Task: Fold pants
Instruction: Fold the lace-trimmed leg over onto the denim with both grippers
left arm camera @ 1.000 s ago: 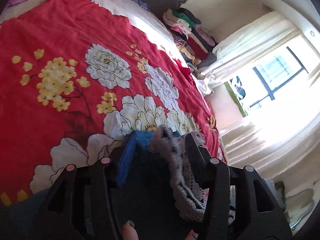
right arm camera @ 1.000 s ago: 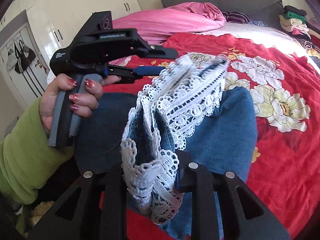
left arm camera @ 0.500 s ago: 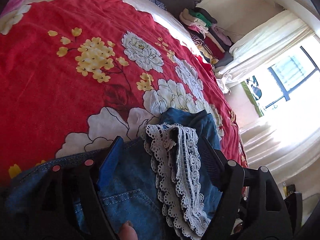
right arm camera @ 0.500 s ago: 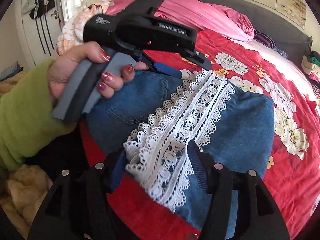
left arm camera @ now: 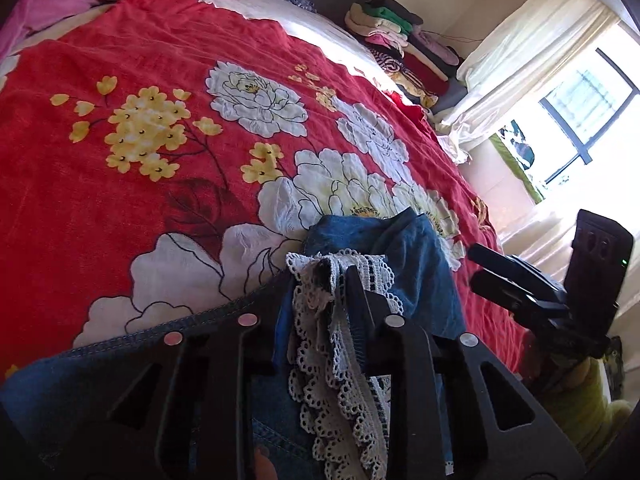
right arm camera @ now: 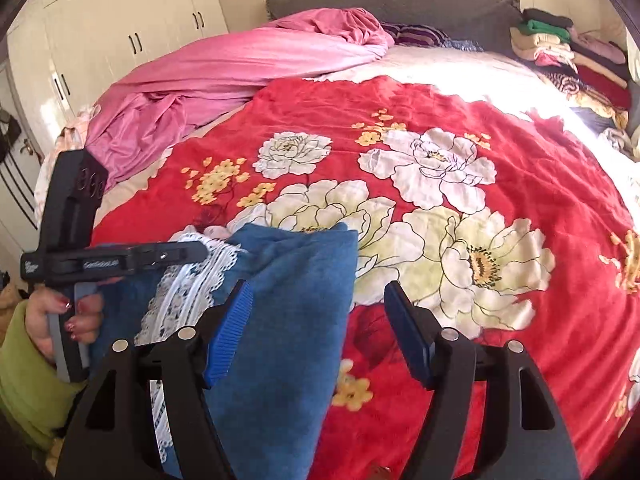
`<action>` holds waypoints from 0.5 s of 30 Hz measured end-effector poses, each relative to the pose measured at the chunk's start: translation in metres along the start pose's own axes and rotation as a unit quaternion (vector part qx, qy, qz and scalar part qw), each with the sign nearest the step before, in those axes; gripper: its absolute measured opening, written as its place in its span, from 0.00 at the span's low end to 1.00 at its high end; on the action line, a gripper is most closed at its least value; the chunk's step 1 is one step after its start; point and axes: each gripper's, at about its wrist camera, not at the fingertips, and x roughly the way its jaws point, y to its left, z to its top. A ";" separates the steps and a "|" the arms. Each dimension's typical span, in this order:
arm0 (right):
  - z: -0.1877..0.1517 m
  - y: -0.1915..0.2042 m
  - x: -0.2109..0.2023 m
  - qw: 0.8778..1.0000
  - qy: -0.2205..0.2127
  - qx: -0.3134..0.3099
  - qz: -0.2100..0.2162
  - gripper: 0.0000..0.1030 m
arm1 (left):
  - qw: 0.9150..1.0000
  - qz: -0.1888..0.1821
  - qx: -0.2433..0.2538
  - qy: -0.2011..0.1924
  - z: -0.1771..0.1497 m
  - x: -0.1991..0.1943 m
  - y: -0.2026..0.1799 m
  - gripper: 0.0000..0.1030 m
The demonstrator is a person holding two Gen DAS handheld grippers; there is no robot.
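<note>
My left gripper (left arm camera: 320, 280) has just been closing and now pinches the one white lace trim (left arm camera: 340, 380) of the single pair of denim pants (right arm camera: 288, 300), which lie on the red floral blanket (right arm camera: 460, 120) under both tools. My right gripper (right arm camera: 320, 320) has just been opening; its two blue pads (right arm camera: 228, 332) stand wide, with the pants' folded edge just beside the left pad.

A bed under a red floral blanket (right arm camera: 520, 152) fills the room. At twelve o'clock stands a grey headboard (right arm camera: 400, 0); at ten, white wardrobes (right arm camera: 120, 28); at two, stacked folded clothes (right arm camera: 560, 44). Sunlight pours through a curtained window (left arm camera: 580, 100).
</note>
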 end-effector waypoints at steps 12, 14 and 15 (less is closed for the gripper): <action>0.024 -0.005 0.059 0.998 0.038 0.017 0.036 0.22 | 0.998 0.055 0.029 -0.033 -0.001 -0.031 0.006 0.13; 0.021 -0.004 0.073 0.998 0.057 -0.002 0.000 0.28 | 0.997 0.065 0.019 -0.020 -0.004 -0.019 0.015 0.15; 0.020 -0.004 0.078 0.998 0.063 -0.006 -0.012 0.32 | 0.997 0.069 0.017 -0.019 -0.005 -0.015 0.017 0.17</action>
